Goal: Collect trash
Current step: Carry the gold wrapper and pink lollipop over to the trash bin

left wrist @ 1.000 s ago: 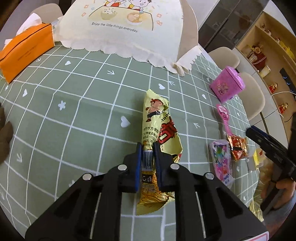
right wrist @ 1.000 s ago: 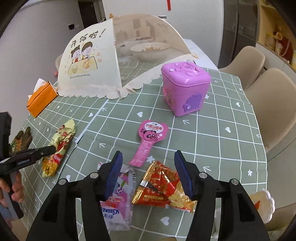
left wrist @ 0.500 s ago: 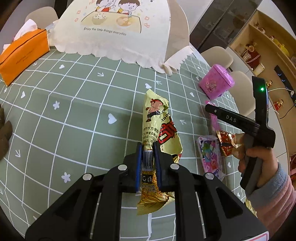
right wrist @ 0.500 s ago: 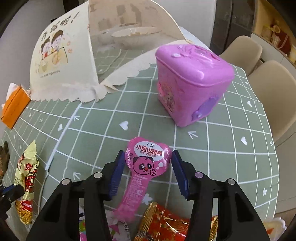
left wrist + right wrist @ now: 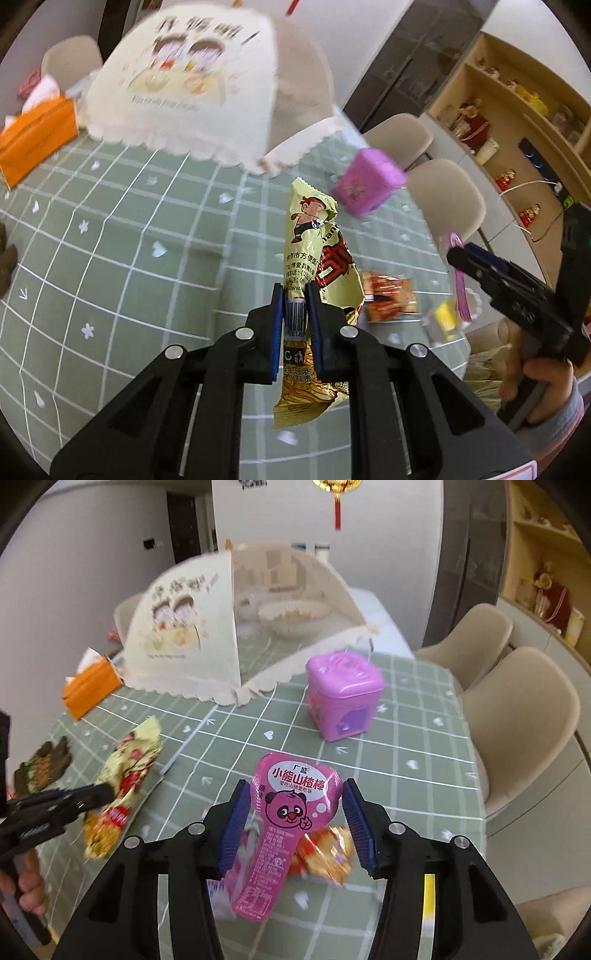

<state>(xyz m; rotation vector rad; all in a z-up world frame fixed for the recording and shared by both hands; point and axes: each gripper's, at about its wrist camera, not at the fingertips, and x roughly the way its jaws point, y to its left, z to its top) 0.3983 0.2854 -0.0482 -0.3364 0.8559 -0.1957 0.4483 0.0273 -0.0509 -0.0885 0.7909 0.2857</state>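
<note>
My left gripper is shut on a yellow snack wrapper and holds it above the green checked tablecloth; the wrapper also shows in the right wrist view. My right gripper grips a pink panda lollipop wrapper by its wide head, lifted off the table. A red and gold wrapper and a pink-white wrapper lie under it. The right gripper also shows in the left wrist view.
A purple box stands mid-table. A cream mesh food cover and an orange tissue box are at the back. Beige chairs stand along the right edge. A brown wrapper lies at the left.
Both grippers have lifted their wrappers off the table. The right gripper closed on the pink lollipop wrapper and raised it. The left gripper rose and swung right with the yellow wrapper.
</note>
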